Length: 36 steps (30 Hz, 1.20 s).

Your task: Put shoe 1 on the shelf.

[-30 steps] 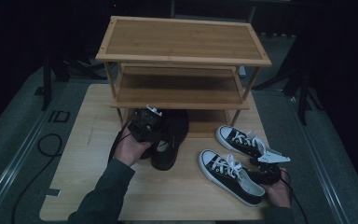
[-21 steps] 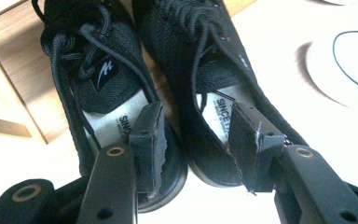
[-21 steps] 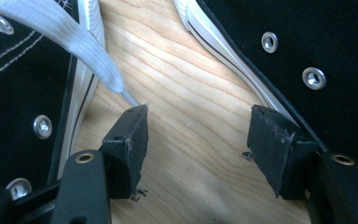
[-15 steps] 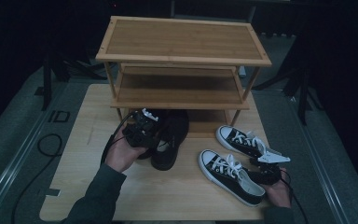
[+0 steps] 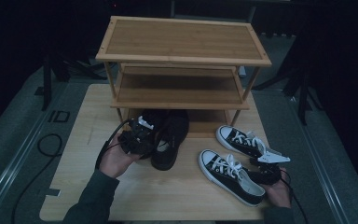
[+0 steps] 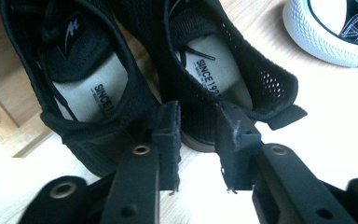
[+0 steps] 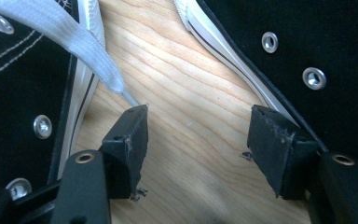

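Behind the black shoes [image 5: 164, 135], a wooden rack [image 5: 182, 70]; sneakers [image 5: 230, 168] beside.

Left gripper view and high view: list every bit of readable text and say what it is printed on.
"SINCE 19", cut off by the collar: insole of the right-hand black shoe in the left gripper view.
"SINCE", the rest hidden: insole of the left-hand black shoe; the smaller line beside it is too small to read.
"ID": floor left of the table in the high view.
Logo on the left-hand shoe's tongue: a mark, no letters.

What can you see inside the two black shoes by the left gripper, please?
Each black shoe shows a pale insole printed "SINCE"; the rest of the print and the toe ends are hidden under the uppers.
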{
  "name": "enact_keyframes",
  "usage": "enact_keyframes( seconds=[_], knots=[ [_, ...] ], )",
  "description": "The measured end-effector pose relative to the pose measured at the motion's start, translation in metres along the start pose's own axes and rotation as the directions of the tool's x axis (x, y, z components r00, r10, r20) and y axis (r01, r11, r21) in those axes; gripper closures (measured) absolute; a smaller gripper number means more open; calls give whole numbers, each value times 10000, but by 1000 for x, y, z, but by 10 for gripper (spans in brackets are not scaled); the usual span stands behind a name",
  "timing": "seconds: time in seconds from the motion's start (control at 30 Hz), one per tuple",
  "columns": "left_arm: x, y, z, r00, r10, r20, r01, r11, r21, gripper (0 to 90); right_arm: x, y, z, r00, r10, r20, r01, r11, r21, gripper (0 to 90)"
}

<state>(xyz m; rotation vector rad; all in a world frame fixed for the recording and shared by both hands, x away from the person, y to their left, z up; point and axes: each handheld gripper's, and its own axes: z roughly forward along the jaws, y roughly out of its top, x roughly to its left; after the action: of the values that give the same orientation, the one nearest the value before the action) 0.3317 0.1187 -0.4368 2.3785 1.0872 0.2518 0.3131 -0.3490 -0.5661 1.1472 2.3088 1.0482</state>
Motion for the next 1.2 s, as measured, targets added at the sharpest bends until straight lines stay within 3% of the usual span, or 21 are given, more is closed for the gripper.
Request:
enact_keyframes(
  seconds=[0.4, 0.8, 1.0, 1.2],
  knots=[
    [-4, -10, 16, 9998, 189, 35, -189, 9996, 216, 895, 0, 0, 0, 10000, 10, 0, -10, 10000, 5, 379],
    [-12, -34, 42, 9997, 191, 136, -200, 9978, 632, 900, 0, 0, 0, 10000, 9, -2, -9, 10000, 5, 379],
    [-14, -40, 45, 9996, 211, 189, -222, 9977, 644, 900, 0, 0, 0, 10000, 9, -2, -9, 10000, 6, 378],
    [-22, -47, 53, 9979, 401, 505, -437, 9964, 727, 900, 0, 0, 0, 10000, 10, -3, -10, 10000, 6, 378]
  ],
)
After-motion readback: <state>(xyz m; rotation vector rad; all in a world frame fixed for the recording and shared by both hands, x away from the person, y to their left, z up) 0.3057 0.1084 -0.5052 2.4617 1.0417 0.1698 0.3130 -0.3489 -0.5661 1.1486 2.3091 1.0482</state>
